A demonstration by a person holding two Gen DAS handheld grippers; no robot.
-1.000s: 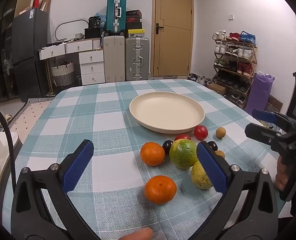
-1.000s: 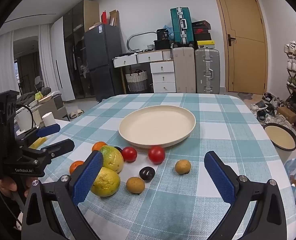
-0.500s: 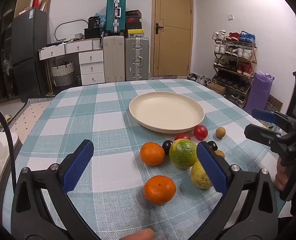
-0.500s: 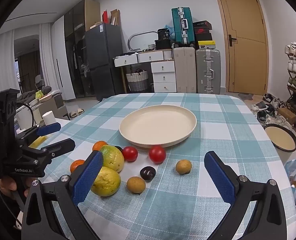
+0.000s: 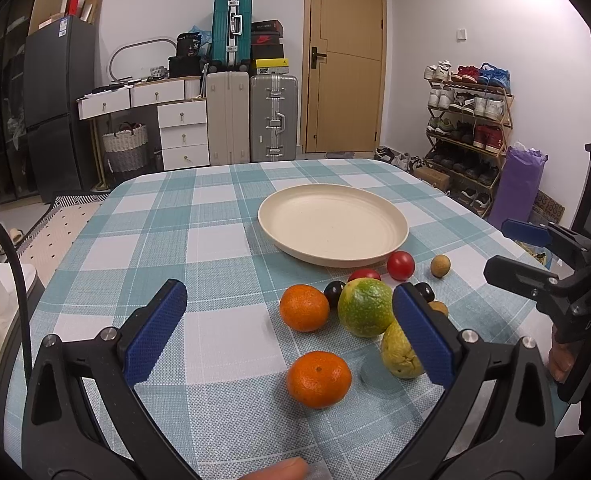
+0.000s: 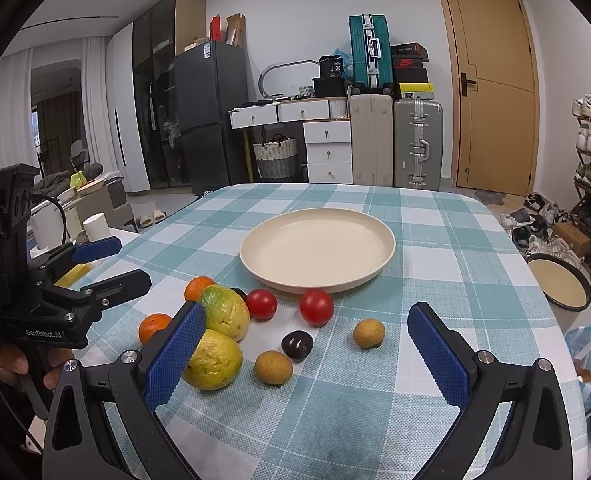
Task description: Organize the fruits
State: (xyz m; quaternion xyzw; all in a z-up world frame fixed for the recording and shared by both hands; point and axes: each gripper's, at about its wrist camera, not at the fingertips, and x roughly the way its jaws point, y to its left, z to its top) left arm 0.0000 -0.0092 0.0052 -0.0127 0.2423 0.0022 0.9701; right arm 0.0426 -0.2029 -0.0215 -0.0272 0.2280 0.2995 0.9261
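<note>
An empty cream plate (image 5: 333,224) (image 6: 317,254) sits mid-table on the checked cloth. In front of it lies a cluster of fruit. In the left wrist view I see two oranges (image 5: 304,307) (image 5: 318,379), a green-yellow citrus (image 5: 364,307), a yellow fruit (image 5: 397,356) and a tomato (image 5: 400,265). The right wrist view shows two tomatoes (image 6: 316,307) (image 6: 261,304), a dark plum (image 6: 296,345) and two brown longans (image 6: 273,367) (image 6: 369,333). My left gripper (image 5: 289,334) is open, hovering above the nearer orange. My right gripper (image 6: 307,356) is open around the plum and longans, holding nothing.
The table's right edge drops to a floor with a cream basin (image 6: 559,286) and a blue bag. A shoe rack (image 5: 469,136) stands right; suitcases and drawers line the back wall. A low side surface with a white roll (image 6: 95,226) is left of the table.
</note>
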